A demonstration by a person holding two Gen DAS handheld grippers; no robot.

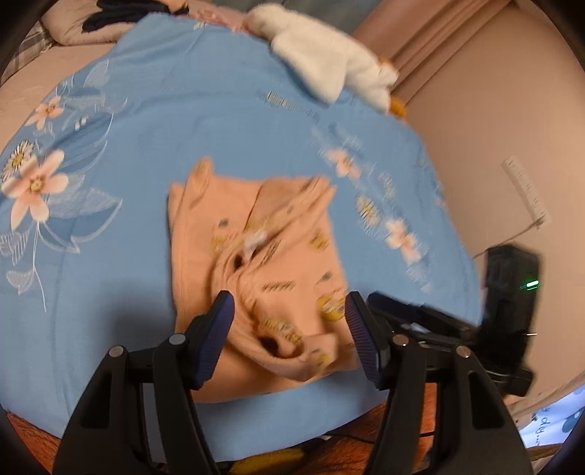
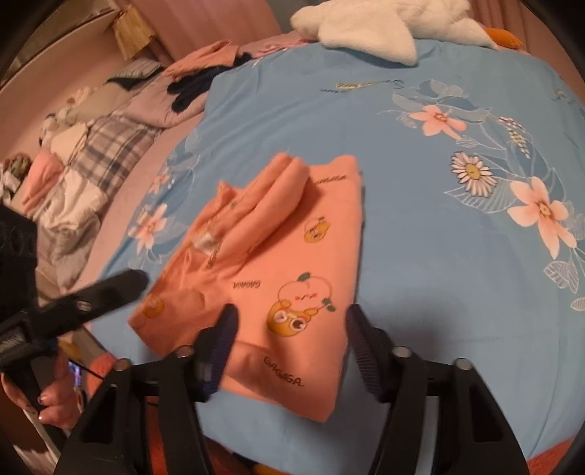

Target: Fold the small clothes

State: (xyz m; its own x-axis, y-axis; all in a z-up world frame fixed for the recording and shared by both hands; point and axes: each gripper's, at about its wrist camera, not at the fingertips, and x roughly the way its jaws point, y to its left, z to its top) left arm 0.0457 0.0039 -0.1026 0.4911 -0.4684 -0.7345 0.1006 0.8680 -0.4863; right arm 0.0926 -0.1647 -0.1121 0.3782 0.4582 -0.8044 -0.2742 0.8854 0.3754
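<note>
A small peach garment with yellow cartoon prints lies partly folded on a blue floral sheet. It also shows in the right wrist view, with a bunched fold along its top. My left gripper is open and empty, its fingers straddling the garment's near crumpled edge. My right gripper is open and empty, just above the garment's near edge. The right gripper shows at the right of the left wrist view; the left gripper shows at the left of the right wrist view.
A white fluffy cloth lies at the far end of the sheet, also in the left wrist view. Plaid bedding and piled clothes lie to the left. A pink wall stands to the right of the bed.
</note>
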